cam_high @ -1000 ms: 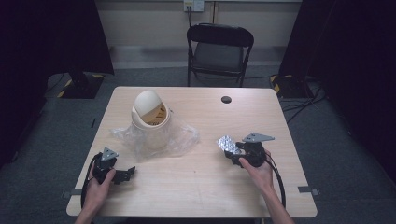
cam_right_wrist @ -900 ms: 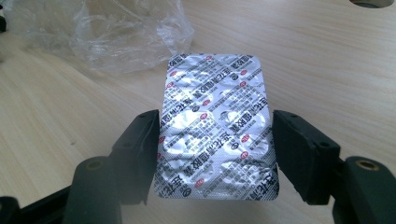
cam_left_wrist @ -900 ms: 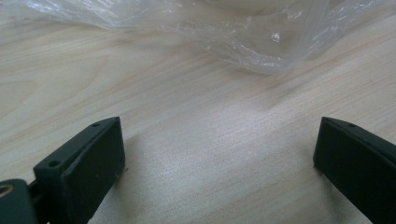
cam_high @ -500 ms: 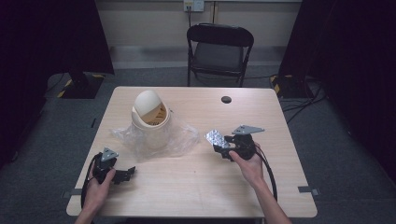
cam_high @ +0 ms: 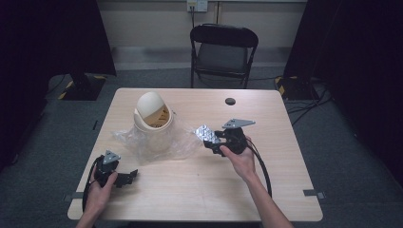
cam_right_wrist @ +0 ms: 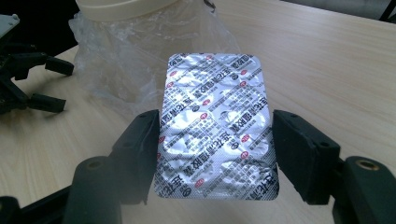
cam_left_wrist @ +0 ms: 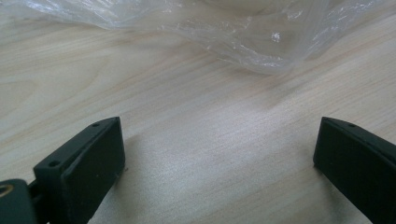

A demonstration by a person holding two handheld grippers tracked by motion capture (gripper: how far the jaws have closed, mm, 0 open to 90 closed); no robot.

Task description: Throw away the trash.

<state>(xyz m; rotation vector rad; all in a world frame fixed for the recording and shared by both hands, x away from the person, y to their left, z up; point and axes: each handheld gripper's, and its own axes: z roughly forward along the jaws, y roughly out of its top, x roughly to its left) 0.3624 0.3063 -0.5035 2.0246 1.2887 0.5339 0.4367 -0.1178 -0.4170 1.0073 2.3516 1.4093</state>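
Here the right gripper (cam_right_wrist: 212, 140) clamps a foil blister pack (cam_right_wrist: 215, 126) beside the bagged swing-lid bin (cam_high: 153, 121); the left gripper (cam_left_wrist: 219, 154) rests spread wide on the table (cam_high: 266, 114).

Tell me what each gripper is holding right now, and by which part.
The right gripper holds the foil blister pack, its jaws pressing the two long edges at the near end. The left gripper is open over bare table, holding nothing.
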